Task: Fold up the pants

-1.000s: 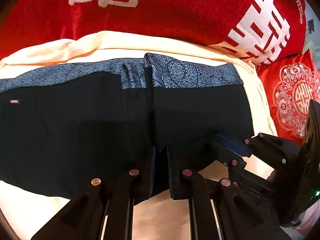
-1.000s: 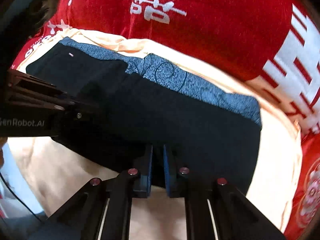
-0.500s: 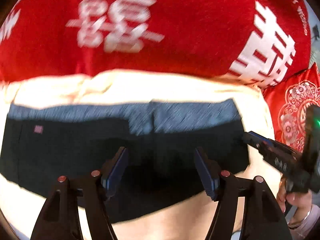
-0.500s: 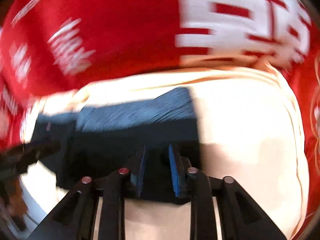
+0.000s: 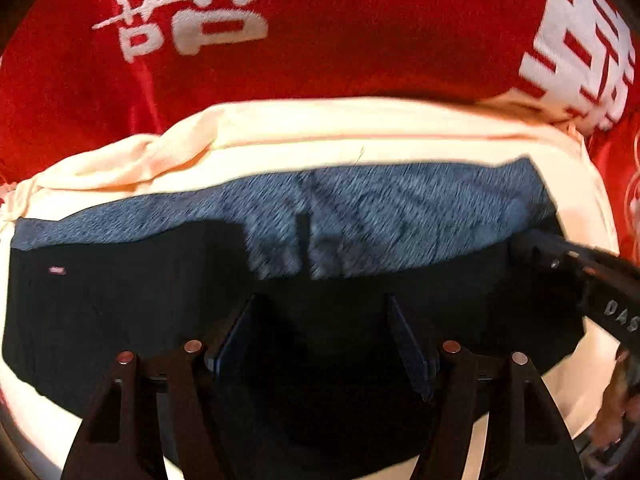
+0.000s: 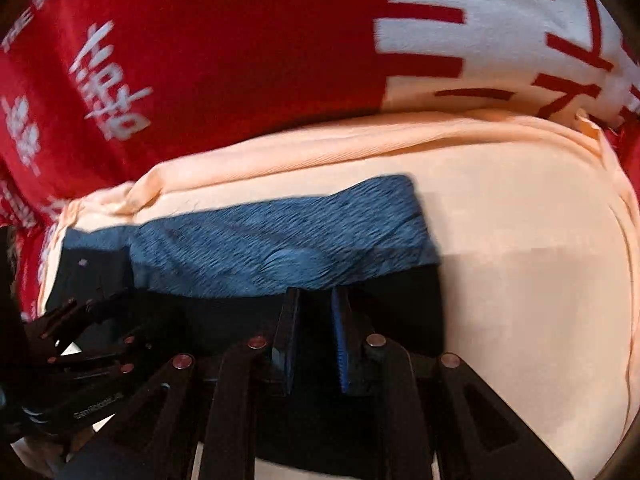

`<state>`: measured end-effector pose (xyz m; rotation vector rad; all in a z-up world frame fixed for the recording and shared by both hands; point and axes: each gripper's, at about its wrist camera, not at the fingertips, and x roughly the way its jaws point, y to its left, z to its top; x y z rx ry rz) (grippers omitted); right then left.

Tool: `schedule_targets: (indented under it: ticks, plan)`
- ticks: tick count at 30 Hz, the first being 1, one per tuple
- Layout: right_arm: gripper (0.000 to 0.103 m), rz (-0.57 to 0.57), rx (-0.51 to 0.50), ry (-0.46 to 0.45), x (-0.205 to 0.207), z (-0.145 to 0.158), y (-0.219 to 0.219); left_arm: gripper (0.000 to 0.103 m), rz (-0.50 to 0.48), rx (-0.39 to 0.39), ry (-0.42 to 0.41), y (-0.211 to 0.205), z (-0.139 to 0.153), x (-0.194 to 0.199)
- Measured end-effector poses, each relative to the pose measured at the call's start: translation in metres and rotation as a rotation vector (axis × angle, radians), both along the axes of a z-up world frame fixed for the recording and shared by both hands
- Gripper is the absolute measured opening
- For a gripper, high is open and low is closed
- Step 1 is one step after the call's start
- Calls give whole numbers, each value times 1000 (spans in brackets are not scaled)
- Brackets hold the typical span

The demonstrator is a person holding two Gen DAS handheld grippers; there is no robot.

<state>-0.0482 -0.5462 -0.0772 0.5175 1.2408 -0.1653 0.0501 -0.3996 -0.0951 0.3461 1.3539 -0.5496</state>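
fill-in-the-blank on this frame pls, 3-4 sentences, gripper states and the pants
1. The left gripper hovers over the black folded pants with its jaws ____.
2. The pants' waistband is patterned ____.
3. The pants lie on a ____-coloured cloth.
4. The big fabric behind that cloth is ____ with white characters.

Missing words: open; blue; cream; red

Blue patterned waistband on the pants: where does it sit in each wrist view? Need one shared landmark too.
Left wrist: blue patterned waistband spans the middle, above the open left gripper.
Right wrist: waistband runs left of centre, just above the right gripper.
Shared landmark: cream cloth under the pants, below the red fabric.
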Motion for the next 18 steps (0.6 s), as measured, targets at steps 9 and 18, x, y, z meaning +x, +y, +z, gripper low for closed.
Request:
schedule_targets:
  ticks: [9, 18]
  plan:
    - [30, 113, 0, 38, -13, 3, 52, 76, 185, 32, 12, 51, 22, -9]
    - [46, 249, -73, 70, -8, 12, 94, 76, 326, 71, 23, 121, 33, -39]
